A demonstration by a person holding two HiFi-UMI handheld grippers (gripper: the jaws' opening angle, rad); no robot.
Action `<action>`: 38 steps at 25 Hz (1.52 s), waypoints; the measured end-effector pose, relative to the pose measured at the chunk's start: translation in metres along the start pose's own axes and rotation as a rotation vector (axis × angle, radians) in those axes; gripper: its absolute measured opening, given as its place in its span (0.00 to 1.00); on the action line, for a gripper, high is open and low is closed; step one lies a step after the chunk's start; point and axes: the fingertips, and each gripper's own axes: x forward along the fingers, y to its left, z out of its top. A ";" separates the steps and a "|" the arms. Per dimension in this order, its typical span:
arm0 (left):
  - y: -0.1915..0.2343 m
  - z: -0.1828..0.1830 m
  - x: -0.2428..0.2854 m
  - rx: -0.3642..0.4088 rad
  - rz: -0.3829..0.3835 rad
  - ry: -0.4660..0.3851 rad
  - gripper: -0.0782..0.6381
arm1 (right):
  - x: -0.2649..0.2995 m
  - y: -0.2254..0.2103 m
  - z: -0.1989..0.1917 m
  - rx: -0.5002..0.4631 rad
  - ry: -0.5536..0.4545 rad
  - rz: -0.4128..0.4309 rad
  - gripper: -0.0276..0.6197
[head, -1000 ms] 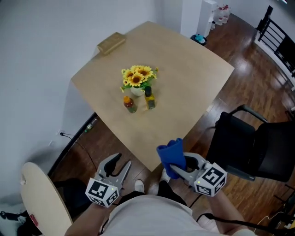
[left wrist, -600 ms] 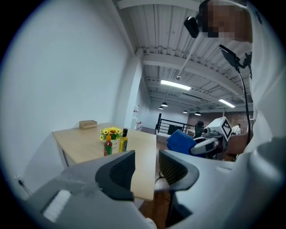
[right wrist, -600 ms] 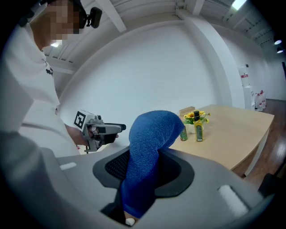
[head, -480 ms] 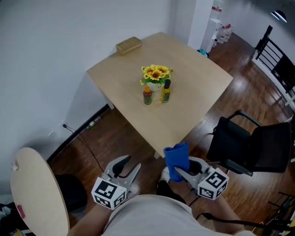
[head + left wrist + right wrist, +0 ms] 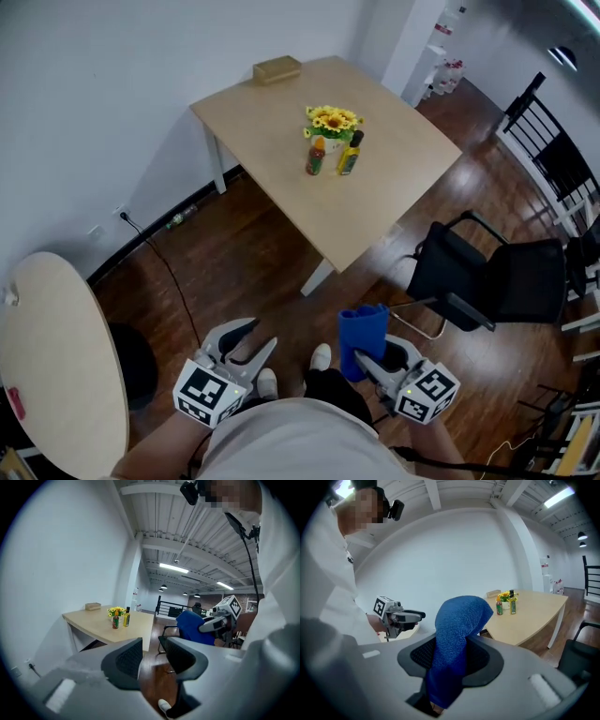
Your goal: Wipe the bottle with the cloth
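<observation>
1. Right gripper (image 5: 368, 354) is low at the person's front, jaws clamped on the blue cloth (image 5: 362, 330). The cloth stands up out of the jaws and folds over at the top.
2. In the right gripper view, the cloth (image 5: 457, 620) fills the gap and both pads press on it.
3. Left gripper (image 5: 253, 339) is alongside, near the right one, jaws slightly apart. The left gripper view shows only floor between them.
4. Both grippers hang over the wood floor, well apart from the table (image 5: 281, 122).
5. On the table, two bottles stand upright side by side: an orange-capped bottle (image 5: 315, 157) and a yellow bottle (image 5: 349, 155). Both are just in front of the sunflowers (image 5: 333, 119).
6. A box (image 5: 277, 68) sits at the table's far corner.
7. A black chair (image 5: 487, 281) stands to the right, off the table's near corner.
</observation>
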 end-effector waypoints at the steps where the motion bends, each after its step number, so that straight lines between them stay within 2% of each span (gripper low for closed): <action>1: -0.002 -0.002 -0.005 -0.002 0.004 -0.006 0.34 | -0.007 0.004 -0.002 -0.002 -0.001 -0.007 0.28; 5: -0.016 -0.002 -0.022 -0.023 0.028 -0.055 0.34 | -0.030 0.011 -0.015 -0.006 -0.007 -0.028 0.28; 9: -0.042 -0.004 -0.031 -0.005 0.051 -0.059 0.34 | -0.064 0.016 -0.029 -0.010 -0.020 -0.040 0.28; 13: -0.083 0.000 -0.029 -0.037 0.041 -0.082 0.33 | -0.109 0.021 -0.039 -0.018 -0.047 -0.047 0.28; 16: -0.115 -0.002 -0.023 -0.012 0.037 -0.089 0.33 | -0.136 0.019 -0.061 -0.004 -0.055 -0.055 0.28; 20: -0.155 -0.013 -0.028 -0.013 0.040 -0.076 0.33 | -0.165 0.030 -0.093 0.011 -0.037 -0.033 0.28; 25: -0.198 -0.028 -0.030 -0.011 0.030 -0.036 0.33 | -0.192 0.036 -0.113 0.015 -0.032 -0.007 0.28; 33: -0.232 -0.026 -0.034 0.017 0.025 -0.032 0.33 | -0.218 0.046 -0.118 0.006 -0.056 0.012 0.28; 38: -0.255 -0.032 -0.034 0.035 -0.020 -0.023 0.33 | -0.231 0.051 -0.126 -0.010 -0.050 0.000 0.28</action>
